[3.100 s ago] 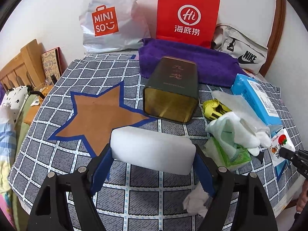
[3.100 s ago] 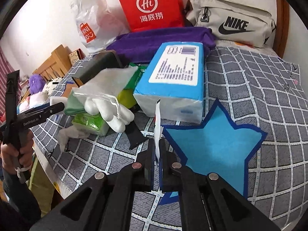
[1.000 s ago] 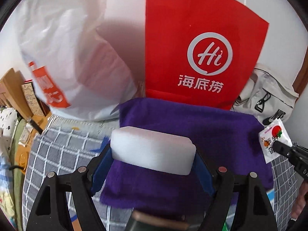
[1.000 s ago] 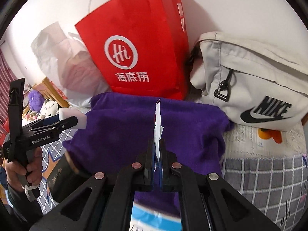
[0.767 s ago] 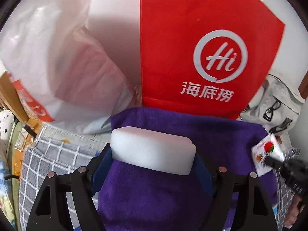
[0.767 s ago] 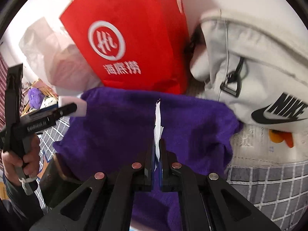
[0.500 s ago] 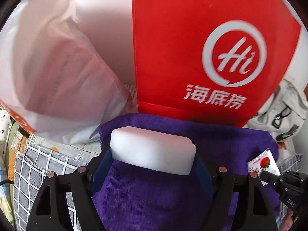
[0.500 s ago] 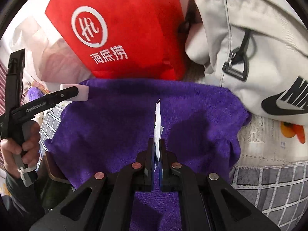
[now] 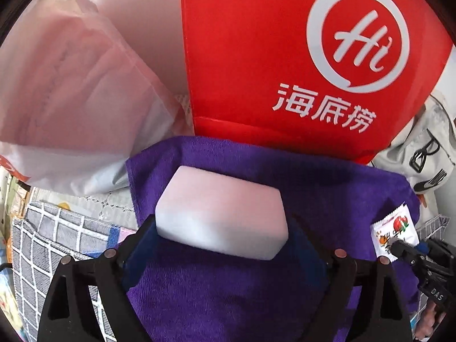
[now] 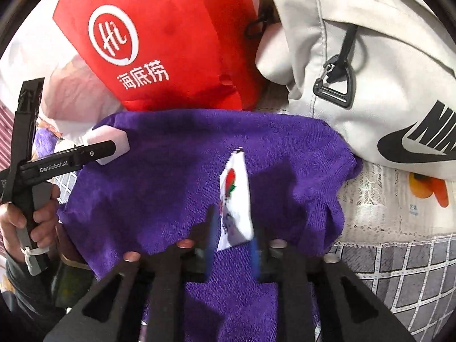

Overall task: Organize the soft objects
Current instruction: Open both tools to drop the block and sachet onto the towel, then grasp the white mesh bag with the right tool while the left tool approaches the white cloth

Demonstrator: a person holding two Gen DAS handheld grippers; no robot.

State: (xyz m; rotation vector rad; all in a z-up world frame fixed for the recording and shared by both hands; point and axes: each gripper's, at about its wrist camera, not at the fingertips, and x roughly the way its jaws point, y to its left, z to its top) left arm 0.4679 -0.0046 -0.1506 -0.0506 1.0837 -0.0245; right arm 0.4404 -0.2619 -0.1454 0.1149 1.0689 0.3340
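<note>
Two grippers: both over the purple towel (image 10: 182, 176), each with one soft item.
Left gripper (image 9: 221, 232): jaws spread wide and pressed against the two ends of the white foam block (image 9: 222, 205); block held level above the towel's left rear part. Whether its underside touches the cloth cannot be told.
Right gripper (image 10: 231, 242): jaws parted, with gaps on both sides of the strawberry-print sachet (image 10: 235, 199); sachet stands tilted between the blue pads, apparently released. Contact with the towel is blurred.
Placement logic: the towel appears to serve as the collection area for soft items.
Rear edge: red Haidilao paper bag (image 9: 299, 57) stands touching the towel's back hem.
Left edge: white plastic bag (image 9: 71, 99) just beside the towel corner.
Right edge: grey Nike bag (image 10: 370, 71) crowds the right hem.
Open room: bare towel between block and sachet; checked bedcover (image 10: 399, 270) toward the operator permits withdrawal.
</note>
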